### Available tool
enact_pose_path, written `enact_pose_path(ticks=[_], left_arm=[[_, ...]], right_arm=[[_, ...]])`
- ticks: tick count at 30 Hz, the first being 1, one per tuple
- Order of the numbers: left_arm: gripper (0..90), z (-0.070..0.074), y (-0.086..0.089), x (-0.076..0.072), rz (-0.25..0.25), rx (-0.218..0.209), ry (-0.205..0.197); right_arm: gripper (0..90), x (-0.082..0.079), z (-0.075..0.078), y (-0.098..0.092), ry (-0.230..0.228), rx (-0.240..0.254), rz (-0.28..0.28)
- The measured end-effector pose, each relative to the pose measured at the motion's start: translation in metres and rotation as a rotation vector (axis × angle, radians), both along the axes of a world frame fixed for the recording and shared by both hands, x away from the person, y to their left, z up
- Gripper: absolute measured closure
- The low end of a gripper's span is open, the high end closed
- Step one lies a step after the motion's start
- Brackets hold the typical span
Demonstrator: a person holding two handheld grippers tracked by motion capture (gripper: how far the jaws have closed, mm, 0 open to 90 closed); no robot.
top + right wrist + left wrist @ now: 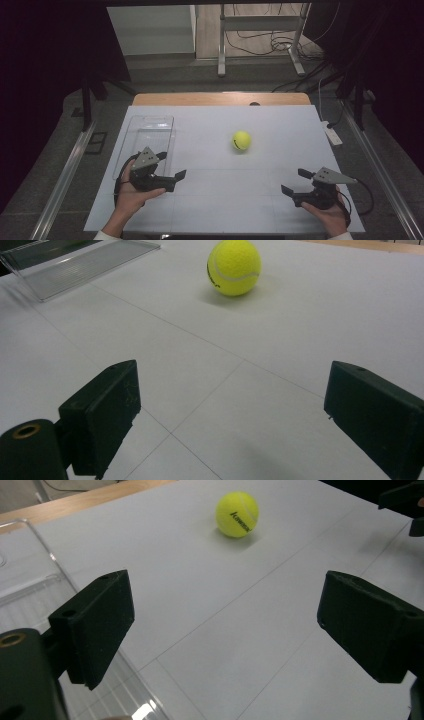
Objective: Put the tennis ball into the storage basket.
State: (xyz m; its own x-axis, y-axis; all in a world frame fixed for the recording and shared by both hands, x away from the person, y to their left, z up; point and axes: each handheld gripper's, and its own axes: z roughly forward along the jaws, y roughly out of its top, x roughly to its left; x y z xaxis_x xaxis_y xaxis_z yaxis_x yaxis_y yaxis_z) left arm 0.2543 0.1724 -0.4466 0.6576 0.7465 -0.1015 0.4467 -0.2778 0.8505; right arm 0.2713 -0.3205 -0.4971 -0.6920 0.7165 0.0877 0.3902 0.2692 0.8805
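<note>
Tools gape wide, empty; fuzzy yellow tennis ball bears black lettering.

Left gripper: held in the left hand at 8 o'clock in the high view, jaws spread wide, nothing between them, pointing toward 2 o'clock. Right gripper: held in the right hand at 4 o'clock, jaws wide apart and empty, pointing toward 10 o'clock.

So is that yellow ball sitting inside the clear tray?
No, the tennis ball rests on the bare white table, well to the right of the clear tray.
</note>
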Motion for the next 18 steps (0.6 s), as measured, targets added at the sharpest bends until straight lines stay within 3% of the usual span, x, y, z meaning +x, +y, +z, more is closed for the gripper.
enact_pose_path(ticks=[18], left_arm=[[9.3, 0.005, -0.008, 0.018, -0.023, 0.006, 0.018]], right_arm=[[8.2, 0.000, -0.002, -0.001, 0.006, -0.002, -0.004]])
